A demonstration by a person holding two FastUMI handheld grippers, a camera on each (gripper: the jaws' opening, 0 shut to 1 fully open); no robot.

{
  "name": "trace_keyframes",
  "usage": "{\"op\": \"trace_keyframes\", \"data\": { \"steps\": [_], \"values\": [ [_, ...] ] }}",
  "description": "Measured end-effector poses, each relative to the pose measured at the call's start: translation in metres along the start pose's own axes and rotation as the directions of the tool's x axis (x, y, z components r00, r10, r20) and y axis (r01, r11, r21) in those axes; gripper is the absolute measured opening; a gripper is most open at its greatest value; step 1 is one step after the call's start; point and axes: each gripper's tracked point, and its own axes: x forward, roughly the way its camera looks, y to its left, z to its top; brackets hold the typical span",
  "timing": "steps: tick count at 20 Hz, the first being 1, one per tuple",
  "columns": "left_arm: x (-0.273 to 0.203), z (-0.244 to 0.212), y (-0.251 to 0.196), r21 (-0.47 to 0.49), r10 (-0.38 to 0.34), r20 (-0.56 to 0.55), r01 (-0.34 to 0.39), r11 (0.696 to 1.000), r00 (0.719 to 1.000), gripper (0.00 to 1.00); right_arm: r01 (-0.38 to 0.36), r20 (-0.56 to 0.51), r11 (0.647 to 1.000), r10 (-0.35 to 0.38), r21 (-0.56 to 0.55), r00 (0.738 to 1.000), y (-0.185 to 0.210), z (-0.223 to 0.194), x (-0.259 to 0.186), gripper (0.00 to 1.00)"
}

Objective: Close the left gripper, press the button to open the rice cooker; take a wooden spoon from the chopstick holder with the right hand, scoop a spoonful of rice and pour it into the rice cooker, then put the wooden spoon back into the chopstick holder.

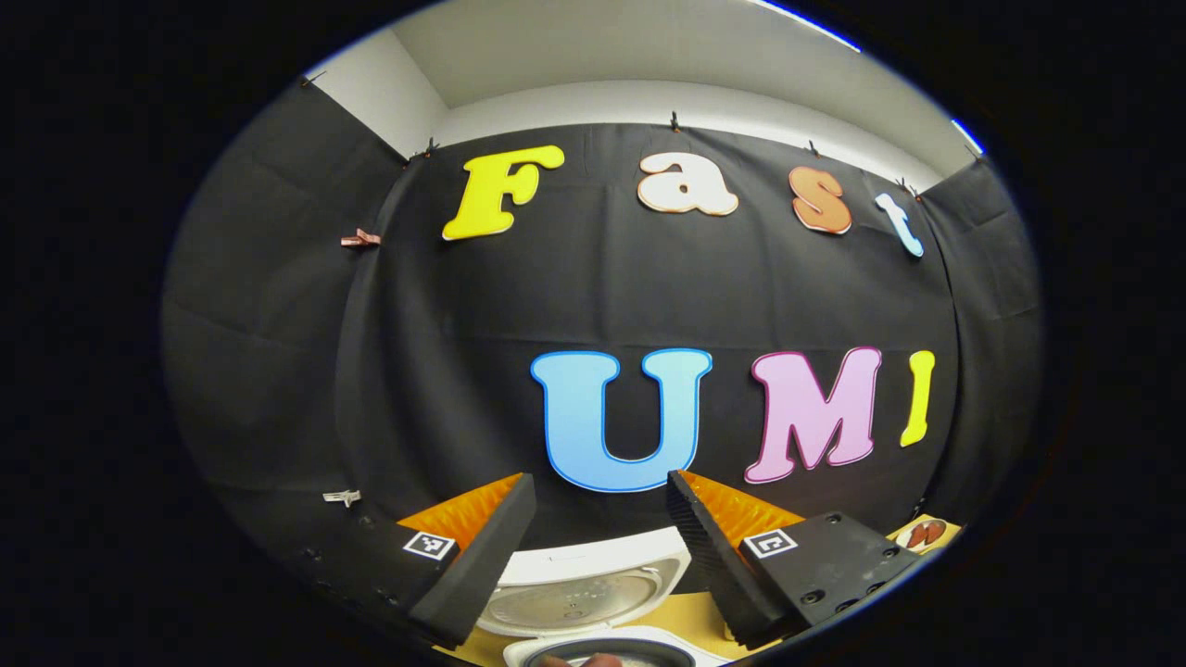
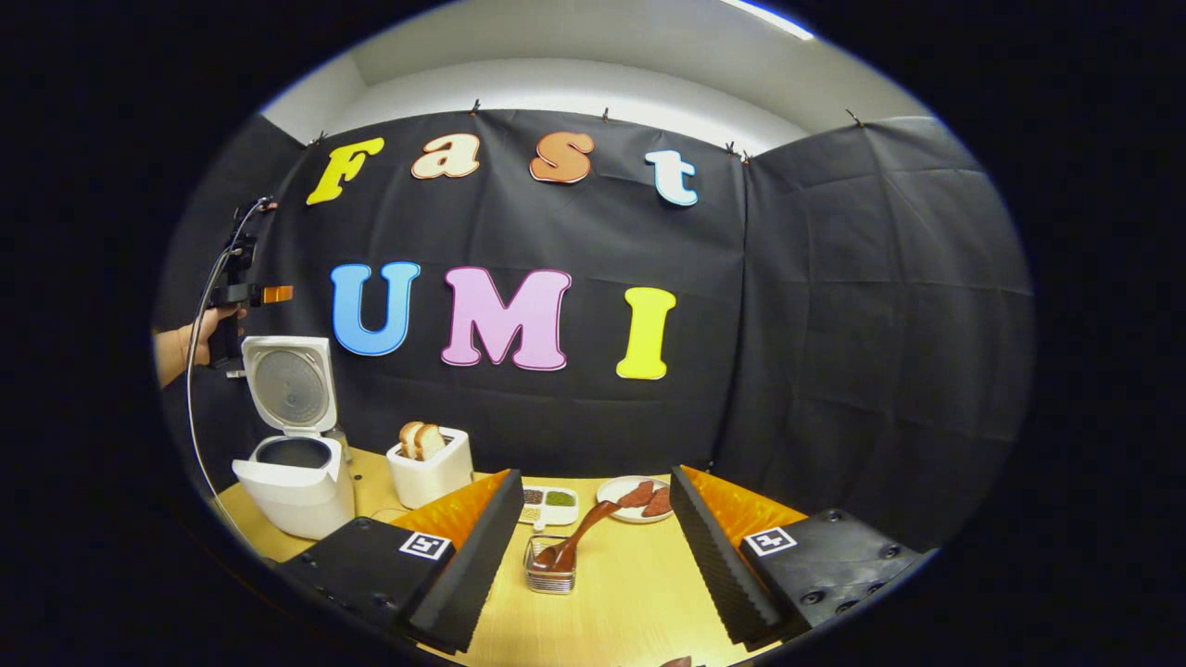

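The wooden spoon (image 2: pixel 579 539) leans in the chopstick holder (image 2: pixel 550 565) on the table (image 2: pixel 639 593), handle tilted up to the right. It lies ahead of the right gripper (image 2: pixel 593 533), between its widely spread fingers and touching neither. Behind it sit a divided grain dish (image 2: pixel 548 505) and a plate (image 2: pixel 639 500). The rice cooker (image 2: pixel 295 472) stands at far left with its lid (image 2: pixel 289 384) up. In the left gripper view, the left gripper (image 1: pixel 600 519) is wide apart above the open cooker.

Bright even overhead light, ceiling strip glare at top edge, strong fisheye bending at edges, sharp focus
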Motion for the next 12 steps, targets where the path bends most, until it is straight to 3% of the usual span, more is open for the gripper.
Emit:
{"op": "trace_keyframes", "data": {
  "steps": [4, 8, 12],
  "values": [
    [0.037, -0.044, 0.014, 0.012, 0.039, -0.066, -0.038, 0.999, 0.997, 0.97, 0.058, 0.014, 0.997, -0.058, -0.045, 0.998, -0.006, 0.006, -0.017, 0.98],
    [0.058, -0.088, 0.028, 0.035, 0.09, -0.169, -0.085, 0.996, 0.981, 0.97, 0.101, 0.004, 0.995, -0.101, -0.001, 0.995, -0.016, 0.009, -0.023, 0.98],
    [0.052, -0.093, 0.028, 0.046, 0.129, -0.198, -0.122, 0.991, 0.972, 1.0, 0.123, -0.001, 0.992, -0.123, 0.029, 0.992, -0.025, 0.009, -0.024, 0.98]
  ]
}}
